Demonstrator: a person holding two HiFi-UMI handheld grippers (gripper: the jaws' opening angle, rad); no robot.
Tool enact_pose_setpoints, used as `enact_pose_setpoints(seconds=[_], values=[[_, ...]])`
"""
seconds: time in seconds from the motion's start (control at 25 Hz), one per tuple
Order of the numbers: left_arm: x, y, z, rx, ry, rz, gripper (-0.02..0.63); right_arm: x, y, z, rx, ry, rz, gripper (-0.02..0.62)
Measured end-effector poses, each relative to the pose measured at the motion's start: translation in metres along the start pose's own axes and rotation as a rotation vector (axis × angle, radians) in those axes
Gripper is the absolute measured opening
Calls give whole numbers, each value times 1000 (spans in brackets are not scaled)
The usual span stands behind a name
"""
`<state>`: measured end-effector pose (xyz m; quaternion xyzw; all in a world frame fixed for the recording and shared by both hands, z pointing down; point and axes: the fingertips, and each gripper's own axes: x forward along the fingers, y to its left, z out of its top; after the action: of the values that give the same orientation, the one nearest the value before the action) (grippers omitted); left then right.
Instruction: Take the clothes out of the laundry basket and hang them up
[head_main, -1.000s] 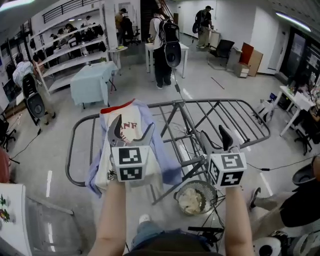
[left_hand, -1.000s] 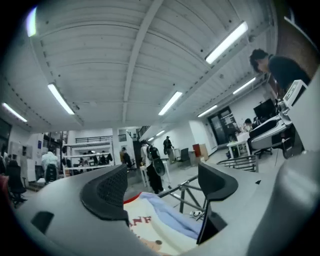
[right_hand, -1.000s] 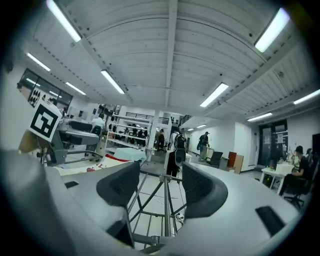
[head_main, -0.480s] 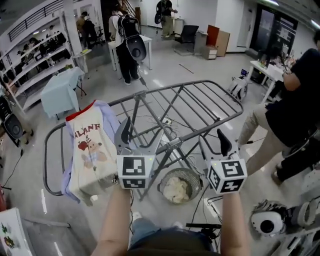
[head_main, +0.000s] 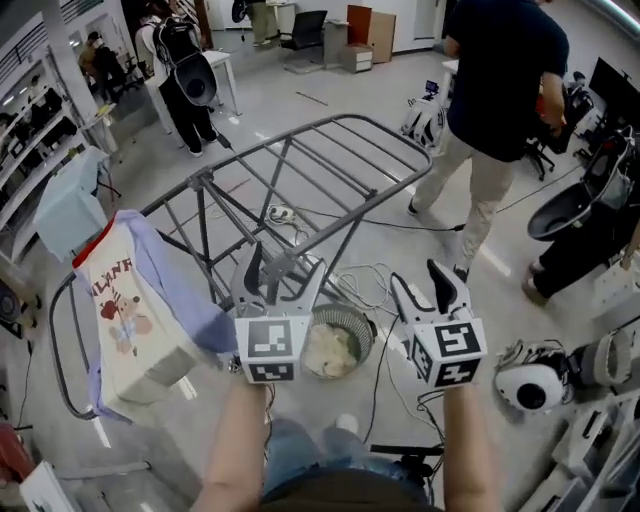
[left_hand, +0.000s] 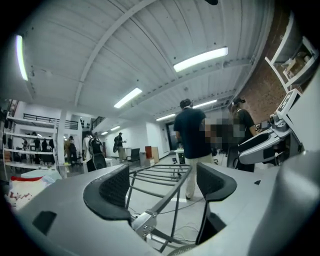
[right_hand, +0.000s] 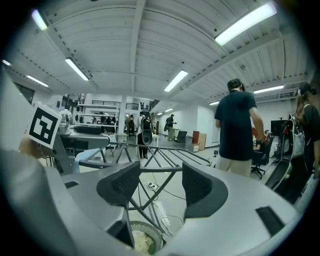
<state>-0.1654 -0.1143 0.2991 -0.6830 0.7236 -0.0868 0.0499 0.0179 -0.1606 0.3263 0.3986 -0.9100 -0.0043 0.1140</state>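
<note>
only two garments (head_main: 130, 320), one basket (head_main: 350, 312), one rack (head_main: 290, 143)

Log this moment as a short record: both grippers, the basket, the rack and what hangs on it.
left gripper: open, nothing between the jaws
right gripper: open, nothing between the jaws
laundry basket: on the floor by the rack's legs, pale clothes inside
drying rack: unfolded, right-hand bars bare
hung so far: printed shirt over a lilac garment, on the rack's left end
bystander: person in a dark top beyond the rack
</note>
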Motion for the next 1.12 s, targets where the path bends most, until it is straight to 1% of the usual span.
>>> enact_pose_setpoints(seconds=[0.12,0.24,0.4,0.52,0.72,0.88,1.0,1.12], values=[[15,-28,-22,-11,51,-44,416,-3,-19,-29,36,49,-18,249],[29,-49,-55,-21,123,-75,416,-1,-30,-63,60,105,-22,249],[42,-71,-104,-31,215,-109,411,7,-33,-114,97,186,-10,249],[49,-84,-137,-24,278,-138,410,13,-32,-152,121,252,2,249],[56,-101,-181,-8,361,-192,402,19,-27,-198,156,339,10,249],[57,-108,-221,5,440,-226,396,23,-24,-233,220,395,-1,245],[58,-108,-253,-2,494,-238,391,29,-16,-263,254,441,-17,238],[58,-104,-285,-24,549,-246,373,37,-4,-290,275,491,-27,231]])
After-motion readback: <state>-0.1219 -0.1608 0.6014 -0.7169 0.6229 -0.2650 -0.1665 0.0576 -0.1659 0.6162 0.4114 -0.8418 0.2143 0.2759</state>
